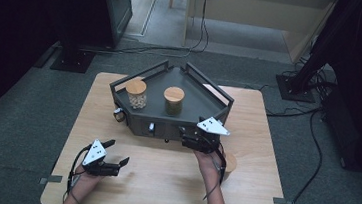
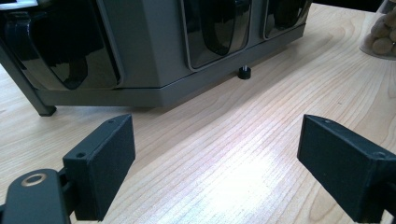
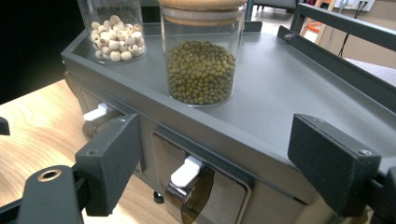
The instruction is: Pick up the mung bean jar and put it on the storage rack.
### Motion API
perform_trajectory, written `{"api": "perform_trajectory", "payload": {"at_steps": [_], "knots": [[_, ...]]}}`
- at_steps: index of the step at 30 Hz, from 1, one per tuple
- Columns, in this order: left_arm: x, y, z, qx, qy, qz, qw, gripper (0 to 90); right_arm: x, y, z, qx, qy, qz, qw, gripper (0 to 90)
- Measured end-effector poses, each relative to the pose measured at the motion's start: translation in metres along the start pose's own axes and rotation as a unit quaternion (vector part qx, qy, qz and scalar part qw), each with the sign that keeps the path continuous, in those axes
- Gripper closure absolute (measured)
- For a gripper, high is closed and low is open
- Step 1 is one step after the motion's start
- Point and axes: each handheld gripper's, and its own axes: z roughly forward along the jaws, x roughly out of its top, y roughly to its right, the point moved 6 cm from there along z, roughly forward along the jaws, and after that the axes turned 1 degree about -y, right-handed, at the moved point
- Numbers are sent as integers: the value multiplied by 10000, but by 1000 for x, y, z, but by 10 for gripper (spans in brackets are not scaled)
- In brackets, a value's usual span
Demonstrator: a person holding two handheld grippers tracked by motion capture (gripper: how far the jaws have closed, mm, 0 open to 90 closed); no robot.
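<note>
**High view: dispenser rack on the table, both tongs apart**

High view notes. Surface: light wooden table (image 1: 172,176), visible grain, two small grey tabs at its near edge. Floor around it is grey carpet. Black cables run across the floor behind and to the right. Dark stands flank the table left and right; a pale wooden desk stands at the back of the room.

Count:
- One dark grey dispenser rack (image 1: 167,123), angular, railed top tray, standing at the far middle of the table.
- Two glass jars on the rack's tray, each with a round wooden lid: pale-seed jar (image 1: 136,93) on the left, green-bean jar (image 1: 173,100) to its right, well apart.
- A third jar (image 1: 230,163) on the table just behind the right hand, partly hidden; the left gripper view shows pale round pieces inside.
- Two white levers (image 3: 186,171) on the rack's front, seen in the right gripper view, each above a dark window.
- Two hand-held tongs.

Writing: none legible on jars or rack.

Tongs:
- Left tongs (image 1: 114,152) sit low over bare table, near left, well apart from the rack; jaws spread wide, nothing between them.
- Right tongs (image 1: 186,135) are up against the rack's front face, right of centre. The right gripper view shows its jaws apart, a white lever below and between them, untouched.
</note>
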Motion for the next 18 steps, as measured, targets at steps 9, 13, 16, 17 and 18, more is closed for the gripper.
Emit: {"api": "perform_trajectory", "payload": {"at_steps": [9, 13, 16, 17, 18], "knots": [[0, 0, 0, -4, 0, -12, 10000, 108, -7, 3, -8, 9, 31, 3, 10000, 170], [0, 0, 0, -4, -9, -8, 10000, 109, -8, 4, -12, -4, 65, 5, 10000, 170], [0, 0, 0, -6, -12, -9, 10000, 109, -11, 4, -16, -45, 59, -30, 10000, 170], [0, 0, 1, -5, -15, -7, 10000, 109, -11, 3, -17, -64, 49, -29, 10000, 170], [0, 0, 1, -10, -17, -4, 10000, 108, -13, 4, -18, -74, 43, -39, 10000, 170]]}}
